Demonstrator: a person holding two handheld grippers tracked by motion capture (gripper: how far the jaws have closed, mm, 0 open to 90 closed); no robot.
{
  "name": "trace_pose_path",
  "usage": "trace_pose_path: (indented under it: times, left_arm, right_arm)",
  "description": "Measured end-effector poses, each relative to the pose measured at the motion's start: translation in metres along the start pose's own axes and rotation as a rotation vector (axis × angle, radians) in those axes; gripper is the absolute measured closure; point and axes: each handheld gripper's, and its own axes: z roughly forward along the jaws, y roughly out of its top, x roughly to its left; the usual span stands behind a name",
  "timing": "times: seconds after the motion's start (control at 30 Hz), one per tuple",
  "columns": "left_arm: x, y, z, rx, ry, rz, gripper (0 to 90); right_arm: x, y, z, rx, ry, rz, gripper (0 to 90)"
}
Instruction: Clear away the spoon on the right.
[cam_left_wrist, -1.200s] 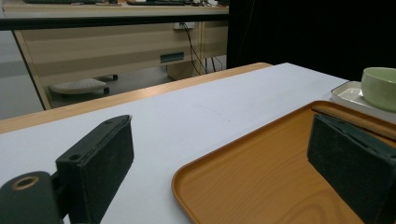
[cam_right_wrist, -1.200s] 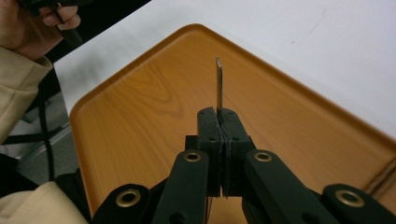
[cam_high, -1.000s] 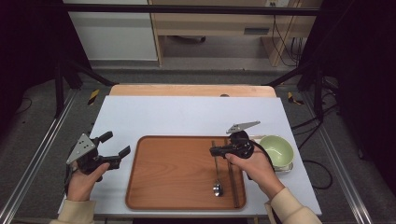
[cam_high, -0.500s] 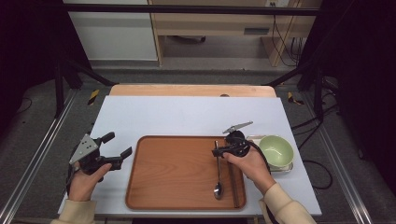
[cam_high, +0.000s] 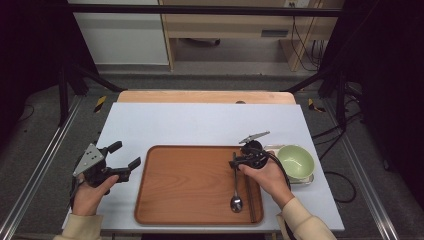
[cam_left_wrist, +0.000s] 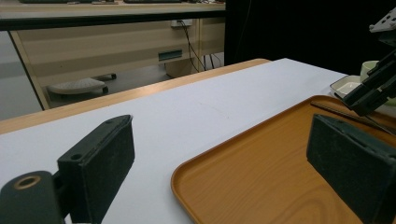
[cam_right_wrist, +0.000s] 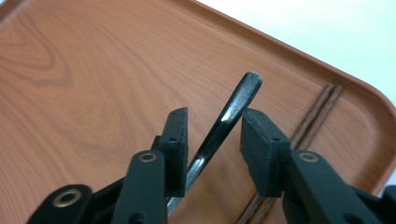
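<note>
Wooden tray (cam_high: 190, 187), rounded corners, visible grain, sits on the white surface (cam_high: 200, 122). In it lie a polished metal spoon (cam_high: 236, 192) and dark chopsticks (cam_high: 253, 197) along the right rim. Right gripper (cam_right_wrist: 212, 135): fingers have just been opening, released, spoon handle loose between them. Left gripper (cam_high: 125, 157): fingers spread, empty. A green bowl (cam_high: 296, 161) stands beside the tray, partly hidden by the hand.

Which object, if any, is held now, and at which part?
Nothing is held. The right gripper has just been opening its jaws: the spoon handle end lies loose between them. The left gripper is open.
</note>
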Motion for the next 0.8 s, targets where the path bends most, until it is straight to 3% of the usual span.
trace_pose_path:
  times: [0.33, 0.57, 0.8]
  left_arm:
    - [0.0, 0.001, -0.001, -0.005, -0.002, 0.003, 7.3]
    - [0.001, 0.0, -0.001, 0.0, 0.003, 0.003, 7.1]
    - [0.002, 0.001, -0.002, -0.006, 0.007, 0.005, 7.0]
  right_arm:
    - [0.0, 0.0, -0.013, -0.022, -0.065, -0.007, 45.6]
    - [-0.001, 0.0, -0.033, -0.112, -0.126, -0.041, 31.4]
    - [-0.008, 0.002, -0.065, -0.208, -0.202, -0.071, 17.2]
